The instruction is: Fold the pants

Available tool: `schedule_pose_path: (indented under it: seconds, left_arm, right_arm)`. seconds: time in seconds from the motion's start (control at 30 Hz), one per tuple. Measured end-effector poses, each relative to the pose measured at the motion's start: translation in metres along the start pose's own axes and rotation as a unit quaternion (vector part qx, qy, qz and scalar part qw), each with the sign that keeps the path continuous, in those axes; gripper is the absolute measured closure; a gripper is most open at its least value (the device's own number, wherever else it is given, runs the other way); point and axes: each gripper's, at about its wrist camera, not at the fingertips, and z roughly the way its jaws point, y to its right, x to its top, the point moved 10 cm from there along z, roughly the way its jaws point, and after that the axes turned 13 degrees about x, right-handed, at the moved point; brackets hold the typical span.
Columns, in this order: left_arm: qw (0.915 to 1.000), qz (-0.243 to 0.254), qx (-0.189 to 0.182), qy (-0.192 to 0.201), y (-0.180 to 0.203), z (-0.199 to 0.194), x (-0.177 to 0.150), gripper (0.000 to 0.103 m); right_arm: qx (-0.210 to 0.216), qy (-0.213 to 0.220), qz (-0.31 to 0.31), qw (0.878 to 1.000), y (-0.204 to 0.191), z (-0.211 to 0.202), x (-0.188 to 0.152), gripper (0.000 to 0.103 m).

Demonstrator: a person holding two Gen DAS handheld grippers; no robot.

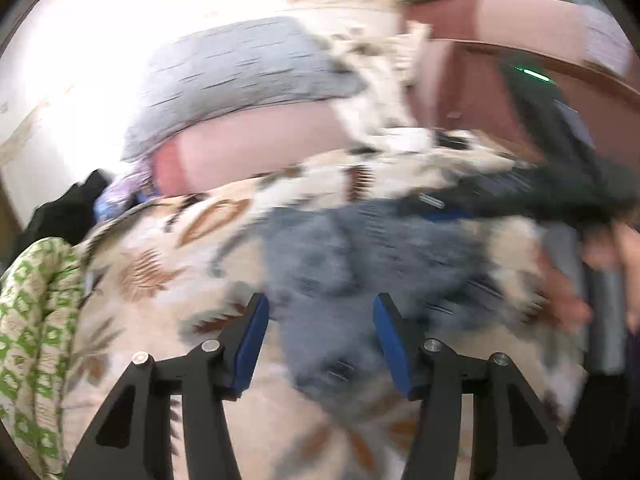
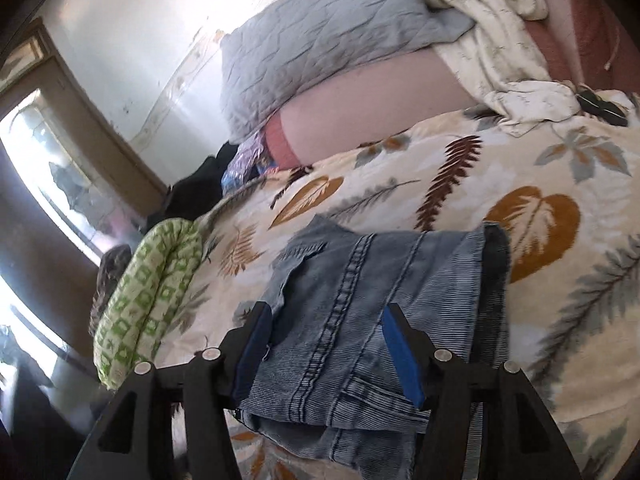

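Note:
Folded blue denim pants [image 2: 372,320] lie on a leaf-print bedspread [image 2: 540,160]. My right gripper [image 2: 326,316] is open, its blue-padded fingers spread either side of the pants' near part, just above the cloth. The left wrist view is heavily blurred by motion. There the pants [image 1: 360,264] show as a blue smear ahead of my left gripper [image 1: 320,304], which is open and empty above them. The other gripper's dark body [image 1: 560,184] and the hand holding it [image 1: 568,292] show at the right of that view.
A grey quilted pillow [image 2: 320,40] and a pink pillow [image 2: 368,120] lie at the head of the bed, with a crumpled cream sheet [image 2: 500,40] to the right. A green-patterned rolled cloth [image 2: 152,292] lies at the bed's left edge. A window [image 2: 48,168] is at left.

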Motion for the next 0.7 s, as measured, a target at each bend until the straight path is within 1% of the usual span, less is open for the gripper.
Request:
schedule_pose_path:
  seconds: [0.07, 0.17, 0.27, 0.33, 0.4, 0.43, 0.47, 0.53, 0.6, 0.7]
  left_arm:
    - [0.9997, -0.012, 0.010, -0.020, -0.009, 0.024, 0.005, 0.047]
    - [0.9986, -0.020, 0.017, -0.046, -0.008, 0.051, 0.007, 0.047]
    - [0.9973, -0.021, -0.002, -0.071, 0.007, 0.065, -0.004, 0.047]
    - [0.9970, -0.017, -0.011, -0.075, 0.016, 0.064, -0.014, 0.047]
    - [0.9964, -0.010, -0.024, -0.080, 0.026, 0.062, -0.024, 0.047]
    - [0.9961, -0.005, -0.024, -0.085, 0.030, 0.063, -0.030, 0.047]
    - [0.9961, 0.003, -0.016, -0.087, 0.033, 0.064, -0.036, 0.047]
    - [0.9964, 0.013, -0.010, -0.083, 0.036, 0.062, -0.042, 0.047]
    - [0.9967, 0.013, -0.008, -0.080, 0.036, 0.062, -0.046, 0.047]
    - [0.9967, 0.017, -0.003, -0.079, 0.037, 0.063, -0.050, 0.047]
  right_arm:
    - [-0.018, -0.009, 0.000, 1.000, 0.008, 0.005, -0.002, 0.043]
    - [-0.036, -0.044, 0.037, 0.998, 0.031, 0.014, -0.014, 0.043]
    - [-0.065, -0.083, 0.050, 0.993, 0.052, 0.018, -0.032, 0.042]
    - [-0.084, -0.103, 0.057, 0.990, 0.065, 0.017, -0.043, 0.042]
    - [-0.082, -0.115, 0.062, 0.988, 0.074, 0.016, -0.052, 0.039]
    - [-0.081, -0.120, 0.061, 0.988, 0.079, 0.015, -0.055, 0.035]
    - [-0.074, -0.122, 0.062, 0.988, 0.081, 0.014, -0.058, 0.034]
    - [-0.059, -0.122, 0.066, 0.989, 0.085, 0.012, -0.062, 0.034]
    - [-0.047, -0.121, 0.061, 0.990, 0.087, 0.009, -0.065, 0.034]
    - [-0.050, -0.126, 0.038, 0.990, 0.086, 0.007, -0.068, 0.034]
